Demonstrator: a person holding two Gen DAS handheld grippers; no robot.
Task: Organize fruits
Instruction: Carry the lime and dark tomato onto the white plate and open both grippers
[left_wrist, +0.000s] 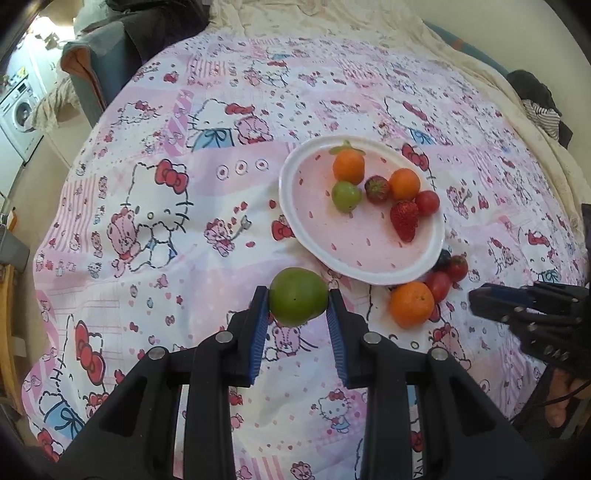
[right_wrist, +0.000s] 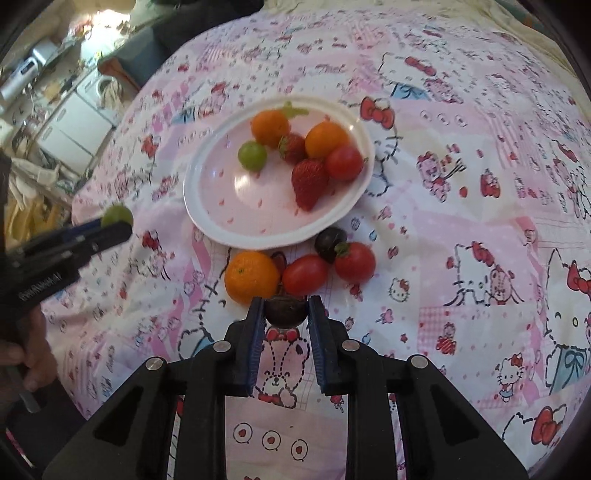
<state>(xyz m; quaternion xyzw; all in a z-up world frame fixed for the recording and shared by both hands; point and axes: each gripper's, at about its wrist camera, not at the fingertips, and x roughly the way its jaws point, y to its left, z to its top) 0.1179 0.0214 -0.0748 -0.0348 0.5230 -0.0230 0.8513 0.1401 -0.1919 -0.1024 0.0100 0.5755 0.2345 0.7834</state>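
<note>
The left gripper (left_wrist: 298, 301) clamps a green round fruit (left_wrist: 298, 295) between its blue pads, held above the patterned cloth (left_wrist: 147, 221) just short of the plate's near rim. The fruit is close to round, so no long axis can be told. The right gripper (right_wrist: 286, 310) is closed on a small dark fruit (right_wrist: 286, 311), its lower part hidden by the pads; what kind of fruit it is cannot be made out.

The white plate (right_wrist: 207, 218) with a pink speckled centre holds two oranges, a green grape (right_wrist: 252, 156), two strawberries and a red tomato (right_wrist: 344, 162). The larger strawberry (right_wrist: 309, 182) lies with its tip pointing toward the near rim. A green leafy scrap at the far rim is blurred.

On the cloth just beside the plate lie an orange (right_wrist: 252, 276), two red tomatoes and another dark fruit (right_wrist: 330, 243), touching one another.

White lettering runs along the left gripper's body in the right wrist view, too blurred and inverted to read. The cloth shows cartoon cats with red bows; no words on it are legible. A hand (right_wrist: 33, 354) is cut off at the frame's edge.
</note>
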